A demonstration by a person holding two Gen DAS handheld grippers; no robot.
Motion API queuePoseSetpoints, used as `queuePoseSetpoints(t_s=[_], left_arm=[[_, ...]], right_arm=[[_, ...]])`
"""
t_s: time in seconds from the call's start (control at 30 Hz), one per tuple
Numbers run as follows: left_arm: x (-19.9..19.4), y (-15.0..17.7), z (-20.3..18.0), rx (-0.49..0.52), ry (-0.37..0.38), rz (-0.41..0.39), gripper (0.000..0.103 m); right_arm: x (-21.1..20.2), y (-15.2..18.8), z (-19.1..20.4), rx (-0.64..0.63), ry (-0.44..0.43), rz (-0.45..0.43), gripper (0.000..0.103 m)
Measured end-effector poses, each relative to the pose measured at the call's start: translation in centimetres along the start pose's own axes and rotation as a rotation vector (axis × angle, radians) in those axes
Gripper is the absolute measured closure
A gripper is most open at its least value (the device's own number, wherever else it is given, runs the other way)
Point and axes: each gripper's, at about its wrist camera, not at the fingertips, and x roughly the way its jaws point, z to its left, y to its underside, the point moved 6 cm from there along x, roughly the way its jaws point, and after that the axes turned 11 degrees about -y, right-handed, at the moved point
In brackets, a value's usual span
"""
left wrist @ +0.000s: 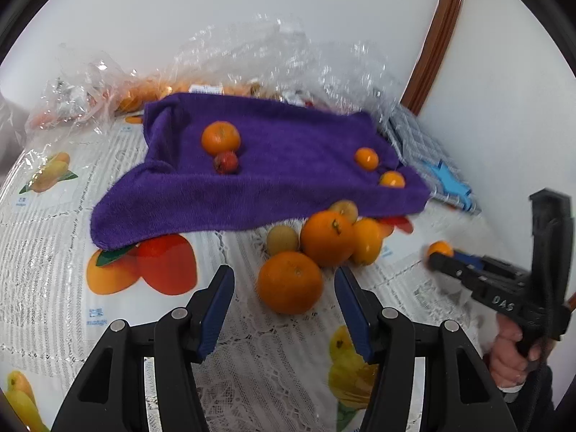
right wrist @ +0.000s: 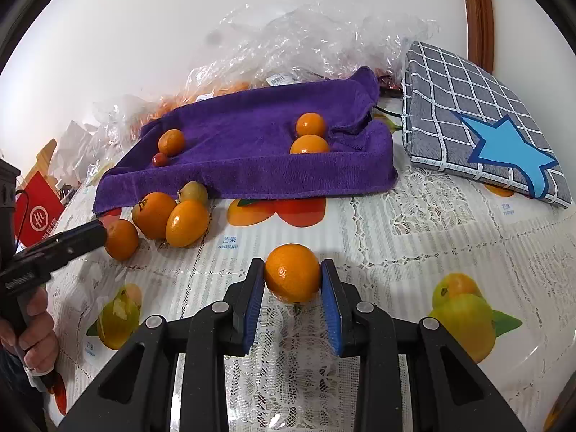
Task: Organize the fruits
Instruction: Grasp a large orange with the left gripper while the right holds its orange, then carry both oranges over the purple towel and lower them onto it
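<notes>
**Right gripper carrying orange; left lining up on the next**

Orange is pinched between the right gripper pads, above the worktop. Judgement: keep the squeeze light and set it down on the towel, beside the small fruits already there. Left gripper is spread, empty, with a loose orange just ahead: centre it before closing. Towel holds four fruits; the pile lies off its edge.

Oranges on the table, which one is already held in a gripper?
The orange clamped by the right gripper, apart from the cluster beside the purple towel.
</notes>
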Motion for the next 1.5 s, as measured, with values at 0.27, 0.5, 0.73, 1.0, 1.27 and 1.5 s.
queuePoseSetpoints(t_s=[0.27, 0.5, 0.73, 1.0, 1.27, 1.5], left_arm=[[1.3, -0.1, -0.3, 0.028, -0.059, 0.044, 0.047], [1.4, 0.1, -0.5, 0.027, -0.026, 0.054, 0.064], [0.6, -0.2, 0.6, -0.047, 0.021, 0.016, 0.064], [-0.6, -0.9, 1.2, -0.085, 0.036, -0.051, 0.064], [-1.3, -1.4, 2.7, -0.158, 0.047, -0.085, 0.064], [-1.4, -1.6, 3.1, -0.182, 0.046, -0.099, 0.064]], right_arm=[[0.1, 0.1, 0.1, -0.001, -0.006, 0.006, 0.072], [0.2, 0.1, 0.2, -0.004, -0.003, 0.01, 0.072], [0.3, 0.1, 0.2, -0.006, 0.004, 0.012, 0.072], [-0.1, 0.0, -0.1, 0.007, -0.008, -0.008, 0.072], [-0.6, 0.0, -0.6, 0.037, -0.016, -0.031, 0.072], [-0.8, -0.1, -0.6, 0.038, -0.004, -0.038, 0.072]])
